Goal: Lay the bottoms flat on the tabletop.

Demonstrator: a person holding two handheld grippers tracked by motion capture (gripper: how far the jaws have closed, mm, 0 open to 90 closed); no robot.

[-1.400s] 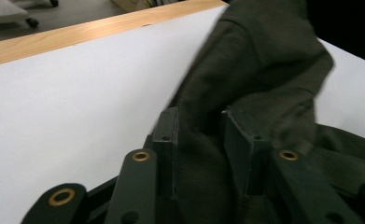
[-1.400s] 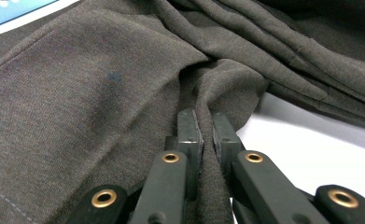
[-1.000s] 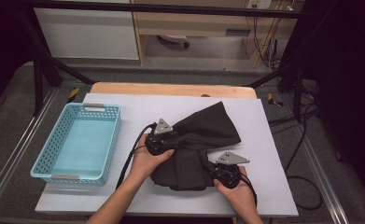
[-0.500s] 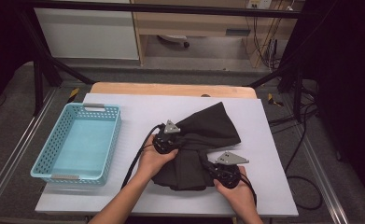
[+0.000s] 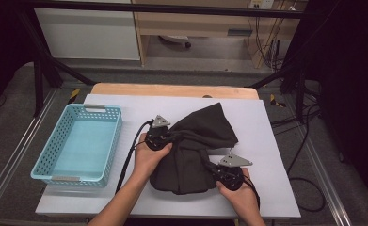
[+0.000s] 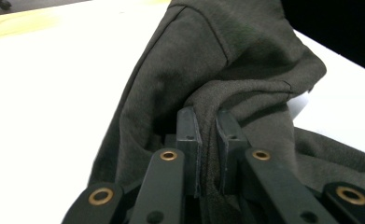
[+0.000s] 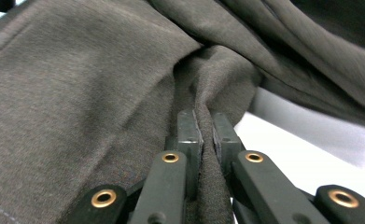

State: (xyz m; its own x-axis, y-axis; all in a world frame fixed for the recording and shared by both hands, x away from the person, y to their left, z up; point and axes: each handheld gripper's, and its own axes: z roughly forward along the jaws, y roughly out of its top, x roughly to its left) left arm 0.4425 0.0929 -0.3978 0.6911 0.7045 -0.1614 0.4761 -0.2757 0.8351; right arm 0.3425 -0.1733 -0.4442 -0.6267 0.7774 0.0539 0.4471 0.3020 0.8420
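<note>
A dark grey-brown garment (image 5: 191, 150) lies bunched in the middle of the white table (image 5: 266, 141). My left gripper (image 5: 168, 136) sits at its left edge and is shut on a fold of the garment (image 6: 245, 79); its jaws have just been closing on that fold, which shows pinched between the pads (image 6: 189, 135). At the garment's front right, my right gripper (image 5: 215, 170) is shut on another fold of the cloth (image 7: 77, 93), which runs up between its pads (image 7: 189, 130).
A light blue perforated basket (image 5: 54, 155) stands at the table's left side with nothing in it. Cables trail from both grippers toward the table's front edge. Bare white tabletop lies behind and to the right of the garment.
My left gripper has moved in to the right onto the garment's edge and closed on a fold. The right gripper has stayed put, still holding the cloth.
</note>
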